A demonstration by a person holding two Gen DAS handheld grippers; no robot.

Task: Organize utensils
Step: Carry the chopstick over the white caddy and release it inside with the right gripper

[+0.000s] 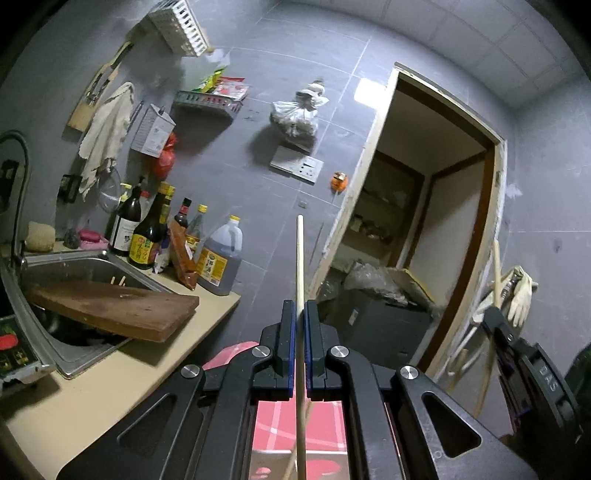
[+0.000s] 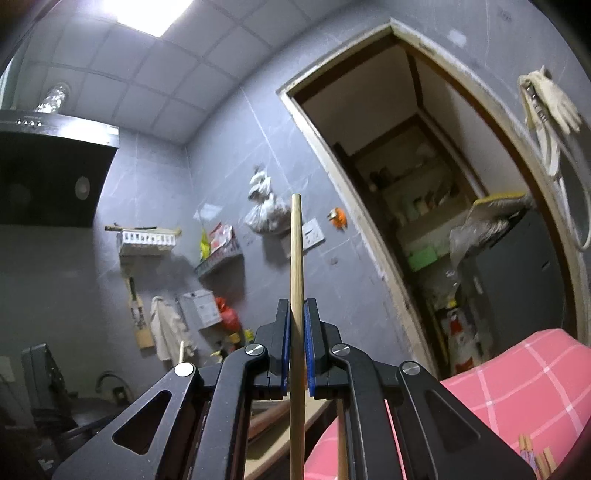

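Note:
My left gripper [image 1: 300, 308] is shut on a pale wooden chopstick [image 1: 300, 266] that stands up between the blue pads, its tip against the grey tiled wall. My right gripper [image 2: 296, 306] is shut on a second wooden chopstick [image 2: 296, 254], also upright between its pads. The right gripper's black body [image 1: 517, 350] shows at the right edge of the left wrist view. More chopstick ends [image 1: 119, 280] poke out of the steel sink [image 1: 88, 266]. A white slotted utensil holder [image 1: 177, 26] hangs high on the wall; it is also in the right wrist view as the white holder [image 2: 147, 238].
A wooden cutting board [image 1: 114, 308] lies across the sink. Sauce and oil bottles [image 1: 177, 236] crowd the counter's back edge. A pink checked cloth [image 2: 498, 402] lies low right. A doorway [image 1: 424, 221] opens on the right. A range hood [image 2: 51, 173] hangs at left.

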